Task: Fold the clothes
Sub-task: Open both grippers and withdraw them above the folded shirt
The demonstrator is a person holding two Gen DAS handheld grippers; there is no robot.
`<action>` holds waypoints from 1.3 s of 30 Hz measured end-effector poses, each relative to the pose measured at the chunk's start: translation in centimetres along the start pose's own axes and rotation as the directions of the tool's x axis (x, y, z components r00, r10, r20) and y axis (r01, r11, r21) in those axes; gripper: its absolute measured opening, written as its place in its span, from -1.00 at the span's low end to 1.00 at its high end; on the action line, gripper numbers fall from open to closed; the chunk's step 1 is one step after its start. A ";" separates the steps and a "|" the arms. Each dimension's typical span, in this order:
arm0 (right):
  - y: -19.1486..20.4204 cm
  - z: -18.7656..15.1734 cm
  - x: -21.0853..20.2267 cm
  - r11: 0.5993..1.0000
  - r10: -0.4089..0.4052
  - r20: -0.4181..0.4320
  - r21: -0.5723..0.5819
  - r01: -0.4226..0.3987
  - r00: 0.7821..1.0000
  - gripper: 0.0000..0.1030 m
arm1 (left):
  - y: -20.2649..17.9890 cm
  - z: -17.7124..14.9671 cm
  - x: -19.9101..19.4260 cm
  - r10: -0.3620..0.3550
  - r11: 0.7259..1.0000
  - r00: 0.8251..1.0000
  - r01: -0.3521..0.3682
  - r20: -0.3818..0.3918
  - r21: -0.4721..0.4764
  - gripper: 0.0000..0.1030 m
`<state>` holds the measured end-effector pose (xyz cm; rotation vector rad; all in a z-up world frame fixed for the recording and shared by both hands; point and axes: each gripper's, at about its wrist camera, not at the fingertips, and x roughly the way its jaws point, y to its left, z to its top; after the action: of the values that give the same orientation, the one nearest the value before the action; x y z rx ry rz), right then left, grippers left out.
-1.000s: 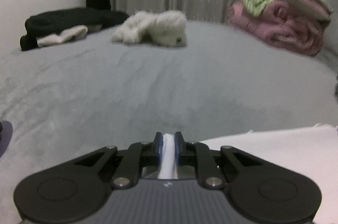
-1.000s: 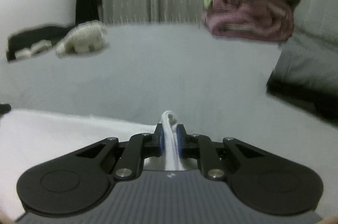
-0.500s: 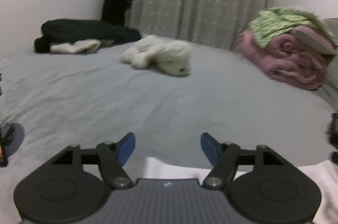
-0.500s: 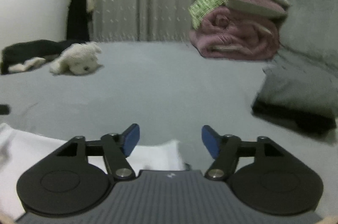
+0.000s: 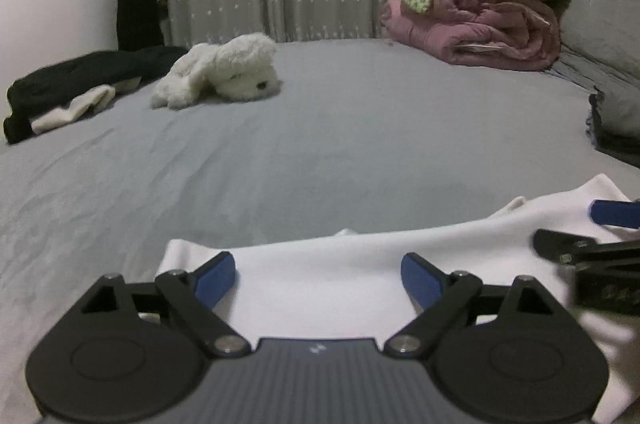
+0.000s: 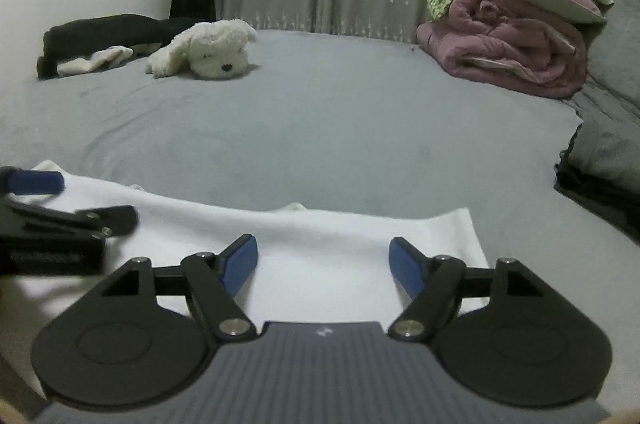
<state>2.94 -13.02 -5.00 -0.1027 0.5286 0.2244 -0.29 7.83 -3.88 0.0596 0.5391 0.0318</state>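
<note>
A white garment lies flat on the grey bed, its folded far edge running across both wrist views. My left gripper hovers over its left part, wide open, blue pads apart with nothing between them. My right gripper stands open over the right part of the cloth, near its right corner. Each gripper shows at the edge of the other's view: the right gripper at the far right, the left gripper at the far left.
On the grey bed lie a white plush dog, a black garment with a white cloth piece at the back left, and a rolled pink quilt under green fabric. A grey pillow sits right.
A second ago both grippers were shut on the white cloth's edge. They have let go, opened wide and drawn back, and the cloth now lies flat in front of them.
</note>
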 end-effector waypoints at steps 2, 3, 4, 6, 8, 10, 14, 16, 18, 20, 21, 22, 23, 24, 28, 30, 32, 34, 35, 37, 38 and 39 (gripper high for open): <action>-1.1 -0.1 -0.3 1.000 0.003 0.003 0.029 -0.003 1.000 0.53 | 0.7 -0.2 -0.1 0.003 1.000 1.000 -0.003 -0.001 0.002 0.77; -1.8 -0.3 -0.5 0.999 0.003 0.005 0.045 -0.003 1.000 0.53 | 1.1 -0.3 -0.2 0.005 1.000 1.000 -0.005 -0.001 0.002 0.77; -2.4 -0.5 -0.7 0.998 0.003 0.006 0.060 -0.003 1.000 0.53 | 1.4 -0.4 -0.3 0.007 1.000 1.000 -0.007 -0.002 0.003 0.77; -3.7 -0.7 -1.1 0.996 0.019 0.007 0.084 -0.019 1.000 0.51 | 2.2 -0.7 -0.4 0.010 1.000 1.000 -0.010 -0.003 0.005 0.77; -4.8 -1.0 -1.6 0.995 0.046 0.020 0.090 -0.048 0.999 0.50 | 2.9 -0.9 -0.5 0.014 1.000 1.000 -0.014 -0.004 0.007 0.77; -5.5 -1.3 -2.0 0.997 0.000 0.018 0.074 -0.001 1.000 0.55 | 3.7 -1.1 -0.7 0.016 1.000 1.000 -0.016 -0.006 0.004 0.81; -7.9 -1.5 -3.3 0.989 -0.023 0.018 0.145 0.020 1.000 0.55 | 6.8 -1.0 -1.4 -0.015 0.994 0.999 0.011 -0.036 -0.106 0.81; -8.2 -1.4 -4.2 0.986 -0.031 0.035 0.168 0.025 0.999 0.55 | 7.4 -0.9 -1.8 -0.009 0.992 0.999 0.003 -0.047 -0.129 0.81; -8.1 -1.0 -4.9 0.984 -0.032 0.052 0.177 0.023 0.998 0.55 | 7.6 -0.7 -2.2 -0.002 0.991 0.998 -0.006 -0.060 -0.135 0.81; -7.6 -0.4 -5.6 0.983 -0.030 0.065 0.185 0.017 0.997 0.55 | 7.8 -0.5 -2.4 -0.008 0.988 0.996 -0.007 -0.094 -0.155 0.81; -7.3 -0.1 -5.9 0.982 -0.027 0.069 0.186 0.014 0.997 0.56 | 7.9 -0.3 -2.4 -0.015 0.986 0.993 -0.005 -0.114 -0.169 0.81; -7.0 0.1 -6.3 0.982 -0.023 0.073 0.188 0.009 0.997 0.56 | 8.0 -0.2 -2.4 -0.022 0.983 0.990 -0.004 -0.137 -0.184 0.81; -6.6 0.4 -6.5 0.982 -0.017 0.074 0.188 0.002 0.997 0.57 | 8.3 0.0 -2.3 -0.029 0.979 0.984 -0.008 -0.174 -0.206 0.81; -6.3 0.7 -6.7 0.982 -0.009 0.075 0.187 -0.005 0.997 0.58 | 8.5 0.1 -2.2 -0.040 0.974 0.978 -0.008 -0.205 -0.226 0.81; -4.7 1.7 -6.7 0.986 0.009 0.058 0.165 -0.019 0.998 0.61 | 9.9 0.2 -2.3 -0.118 0.947 0.956 0.027 -0.270 -0.320 0.81; -4.0 2.1 -6.5 0.987 0.017 0.043 0.158 -0.024 0.999 0.62 | 10.5 0.3 -2.5 -0.164 0.931 0.947 0.056 -0.275 -0.361 0.81; -3.2 2.4 -6.2 0.987 0.030 0.027 0.157 -0.034 0.999 0.62 | 11.2 0.3 -2.5 -0.208 0.914 0.938 0.086 -0.276 -0.397 0.81; -2.6 2.7 -6.0 0.984 0.051 0.015 0.169 -0.052 0.999 0.63 | 11.7 0.3 -2.1 -0.245 0.902 0.922 0.103 -0.301 -0.420 0.81; -2.3 2.8 -5.8 0.982 0.062 0.011 0.177 -0.063 0.998 0.63 | 11.9 0.3 -1.8 -0.264 0.897 0.912 0.111 -0.315 -0.428 0.81; -1.8 3.1 -5.4 0.978 0.085 0.004 0.191 -0.085 0.996 0.64 | 12.3 0.2 -1.4 -0.294 0.886 0.896 0.126 -0.332 -0.446 0.81; -1.5 3.1 -5.2 0.976 0.097 -0.002 0.197 -0.095 0.995 0.64 | 12.5 0.1 -1.2 -0.309 0.880 0.889 0.133 -0.338 -0.456 0.80; -1.2 3.2 -5.0 0.974 0.108 -0.008 0.202 -0.104 0.994 0.64 | 12.7 0.1 -1.2 -0.322 0.874 0.885 0.140 -0.337 -0.466 0.80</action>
<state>0.60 -14.60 0.34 0.1208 0.5734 0.2733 -1.44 20.48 -2.41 -0.4605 0.9450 -0.0797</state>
